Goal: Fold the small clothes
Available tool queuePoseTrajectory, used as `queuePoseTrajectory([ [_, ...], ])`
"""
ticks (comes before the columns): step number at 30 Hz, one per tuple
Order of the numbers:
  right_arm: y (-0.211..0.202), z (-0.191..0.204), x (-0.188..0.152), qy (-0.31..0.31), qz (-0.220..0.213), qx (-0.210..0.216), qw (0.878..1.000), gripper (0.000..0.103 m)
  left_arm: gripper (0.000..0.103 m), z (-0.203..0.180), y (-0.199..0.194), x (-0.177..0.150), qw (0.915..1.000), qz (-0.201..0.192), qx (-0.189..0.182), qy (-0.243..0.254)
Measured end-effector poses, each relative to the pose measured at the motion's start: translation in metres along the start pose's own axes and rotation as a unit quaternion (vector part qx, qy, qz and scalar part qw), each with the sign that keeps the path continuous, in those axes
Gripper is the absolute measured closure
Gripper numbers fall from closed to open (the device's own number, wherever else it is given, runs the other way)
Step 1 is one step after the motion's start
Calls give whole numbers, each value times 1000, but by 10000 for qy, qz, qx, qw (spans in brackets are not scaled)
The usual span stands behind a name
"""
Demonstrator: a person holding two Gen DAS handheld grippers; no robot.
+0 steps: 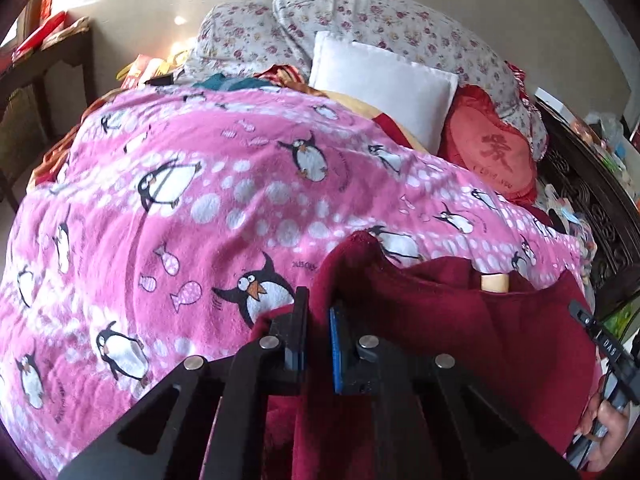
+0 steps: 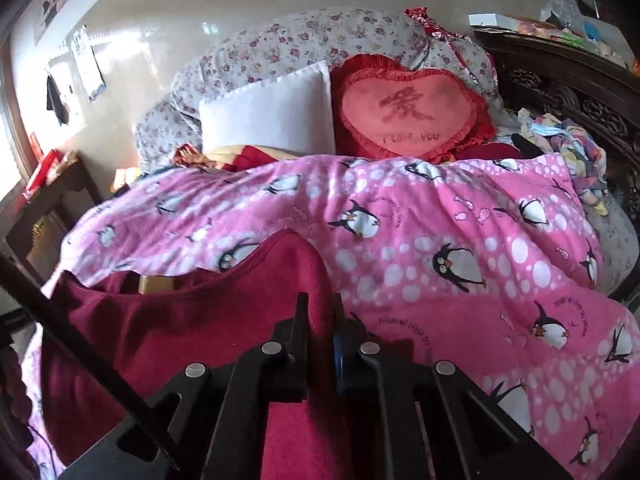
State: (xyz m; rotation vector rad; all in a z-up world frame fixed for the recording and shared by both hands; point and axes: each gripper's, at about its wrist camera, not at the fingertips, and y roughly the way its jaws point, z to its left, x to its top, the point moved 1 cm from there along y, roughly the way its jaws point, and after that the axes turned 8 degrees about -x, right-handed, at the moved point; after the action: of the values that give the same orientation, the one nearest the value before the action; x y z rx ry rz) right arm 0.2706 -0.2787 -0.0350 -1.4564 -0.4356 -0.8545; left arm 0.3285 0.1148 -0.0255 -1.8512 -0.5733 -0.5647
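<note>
A dark red garment (image 1: 460, 320) hangs stretched between my two grippers above the pink penguin blanket (image 1: 180, 208). My left gripper (image 1: 318, 320) is shut on its left upper corner, with cloth bunched between the jaws. A pale label (image 1: 495, 282) shows inside its neck edge. In the right wrist view my right gripper (image 2: 320, 320) is shut on the right upper corner of the same garment (image 2: 180, 320). The label (image 2: 154, 283) shows there too. The blanket (image 2: 460, 240) lies beyond and below.
At the head of the bed lie a white pillow (image 1: 384, 88), a red heart cushion (image 2: 408, 108) and a floral quilt (image 1: 360, 20). A dark carved headboard (image 2: 568, 92) is on the right, with a pile of small clothes (image 2: 568, 140). A dark table (image 1: 44, 64) stands at left.
</note>
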Motion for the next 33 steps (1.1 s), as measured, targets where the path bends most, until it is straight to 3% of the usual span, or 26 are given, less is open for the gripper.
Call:
queuePoseTrajectory([
  [6, 33, 0, -12, -104, 315, -379, 9987, 93, 91, -4, 13, -3, 9992, 73, 293, 271],
  [8, 31, -3, -10, -62, 333, -350, 9988, 91, 82, -3, 2, -6, 9995, 76, 225, 227],
  [10, 19, -13, -10, 196, 320, -133, 9992, 74, 75, 0, -13, -14, 9997, 100, 124, 203],
  [12, 3, -23, -13, 436, 379, 97, 9983, 66, 69, 0, -29, -24, 9995, 111, 7, 294],
  [14, -18, -32, -20, 578, 420, 391, 9967, 57, 43, 0, -47, -42, 9989, 146, -20, 439],
  [15, -28, -35, -25, 570, 422, 456, 9964, 51, 39, 1, -57, -55, 9986, 148, -34, 506],
  [22, -72, -43, -64, 225, 453, 283, 9983, 50, 39, -4, -80, -112, 9940, 260, 593, 883],
  [24, -76, -39, -74, 136, 512, 253, 9983, 47, 39, -5, -86, -122, 9936, 217, 633, 908],
  [26, -77, -34, -84, -5, 646, 140, 9978, 38, 38, -6, -91, -132, 9942, 244, 598, 862],
  [28, -80, -28, -94, -144, 651, 38, 9978, 37, 38, -8, -97, -139, 9943, 242, 575, 869],
  [33, -91, -30, -109, 7, 688, 253, 9973, 37, 35, -12, -107, -152, 9932, 169, 644, 958],
])
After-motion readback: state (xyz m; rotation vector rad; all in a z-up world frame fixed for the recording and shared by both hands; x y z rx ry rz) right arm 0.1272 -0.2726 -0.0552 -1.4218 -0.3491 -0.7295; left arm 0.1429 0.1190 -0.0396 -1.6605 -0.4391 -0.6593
